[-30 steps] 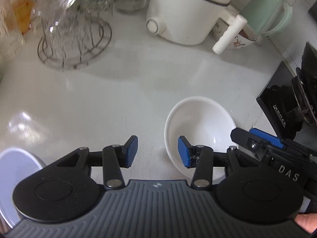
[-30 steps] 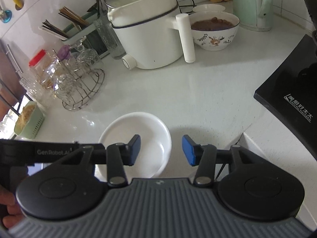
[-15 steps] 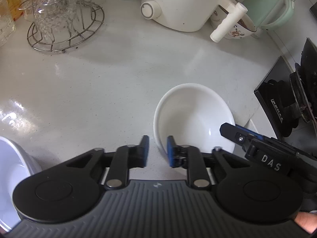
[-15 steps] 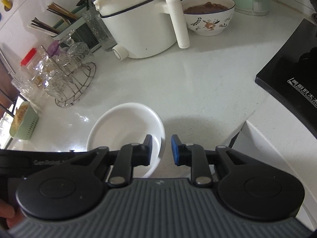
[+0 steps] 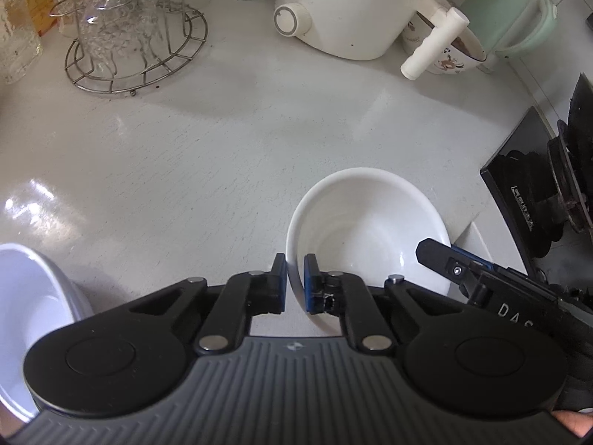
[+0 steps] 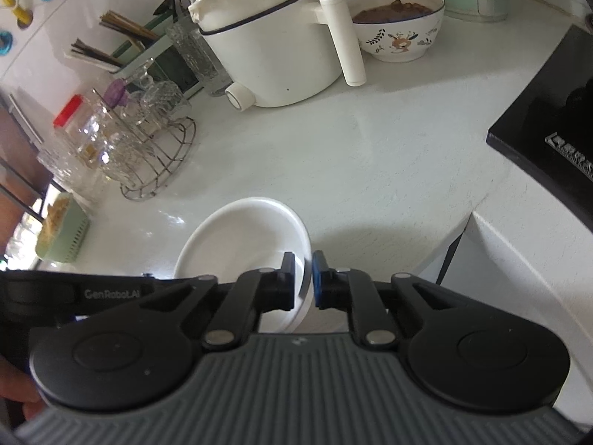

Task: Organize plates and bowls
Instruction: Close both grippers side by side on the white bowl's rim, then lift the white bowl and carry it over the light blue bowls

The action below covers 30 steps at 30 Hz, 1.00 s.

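Observation:
A white bowl (image 5: 370,230) (image 6: 244,237) stands on the pale counter. My left gripper (image 5: 295,282) is closing on the bowl's left rim, one blue pad outside the wall and one inside, both against it. My right gripper (image 6: 304,278) is closing the same way on the opposite rim, which sits pinched between its pads. In the left wrist view, one finger of the right gripper (image 5: 437,256) shows at the bowl's far right edge. A second white bowl (image 5: 26,304) sits at the lower left, partly hidden behind the left gripper's body.
A white electric pot (image 6: 267,44) with a long handle stands at the back. Beside it are a patterned bowl of food (image 6: 400,26) and a green kettle (image 5: 519,18). A wire rack of glasses (image 5: 133,44) is back left. The black stove (image 6: 548,118) is on the right.
Both grippers went from wide open to pinched on opposite sides of the white bowl's rim. Neither hand has shifted its place.

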### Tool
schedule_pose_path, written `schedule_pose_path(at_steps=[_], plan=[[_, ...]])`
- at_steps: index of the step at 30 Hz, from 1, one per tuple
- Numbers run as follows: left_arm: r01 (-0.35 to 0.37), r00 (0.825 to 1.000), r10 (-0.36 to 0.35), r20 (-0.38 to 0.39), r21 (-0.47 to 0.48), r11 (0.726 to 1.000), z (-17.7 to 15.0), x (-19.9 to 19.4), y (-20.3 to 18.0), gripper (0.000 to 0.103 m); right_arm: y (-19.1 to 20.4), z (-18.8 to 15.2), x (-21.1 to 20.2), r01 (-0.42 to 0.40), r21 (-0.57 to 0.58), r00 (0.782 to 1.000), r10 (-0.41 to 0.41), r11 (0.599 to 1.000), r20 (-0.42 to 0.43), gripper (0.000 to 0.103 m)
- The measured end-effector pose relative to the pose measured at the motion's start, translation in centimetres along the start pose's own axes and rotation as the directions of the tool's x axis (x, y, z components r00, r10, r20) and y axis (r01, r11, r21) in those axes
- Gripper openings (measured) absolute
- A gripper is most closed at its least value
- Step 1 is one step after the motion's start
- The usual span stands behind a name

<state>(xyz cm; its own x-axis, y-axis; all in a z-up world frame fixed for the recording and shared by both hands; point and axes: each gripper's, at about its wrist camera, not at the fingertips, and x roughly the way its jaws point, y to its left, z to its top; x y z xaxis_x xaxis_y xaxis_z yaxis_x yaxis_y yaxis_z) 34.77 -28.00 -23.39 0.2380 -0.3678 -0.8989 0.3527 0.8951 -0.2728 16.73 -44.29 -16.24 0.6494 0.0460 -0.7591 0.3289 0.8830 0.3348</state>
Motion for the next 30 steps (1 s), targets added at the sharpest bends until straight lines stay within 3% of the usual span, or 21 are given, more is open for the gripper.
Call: schedule_pose_path(at_steps=[6,19,24,30], plan=[[0.017,1.0,-0.017,0.007,-0.008,1.0,-0.9,-2.4,-0.2,0.011,0.5,-0.2,-2.6,-0.036,0.018,0.999,0.036,0.999,0.014,0.012],[0.087,0.994,-0.078,0.075,-0.127,0.988,-3.3,-8.2,2.3,0.011,2.6,-0.7,-5.3,-0.111,0.043,0.994,0.112,0.993,-0.009,0.014],[0.079,0.995,-0.074,0.071,-0.065,0.995,-3.8,-9.9,2.9,0.012,4.1,-1.1,-6.3,-0.113,0.026,0.993,0.113,0.993,-0.025,0.015],[0.095,0.994,-0.091,0.061,-0.073,0.993,-4.6,-11.4,5.0,0.012,5.3,-1.6,-6.4,-0.142,0.063,0.988,0.146,0.988,-0.059,0.015]])
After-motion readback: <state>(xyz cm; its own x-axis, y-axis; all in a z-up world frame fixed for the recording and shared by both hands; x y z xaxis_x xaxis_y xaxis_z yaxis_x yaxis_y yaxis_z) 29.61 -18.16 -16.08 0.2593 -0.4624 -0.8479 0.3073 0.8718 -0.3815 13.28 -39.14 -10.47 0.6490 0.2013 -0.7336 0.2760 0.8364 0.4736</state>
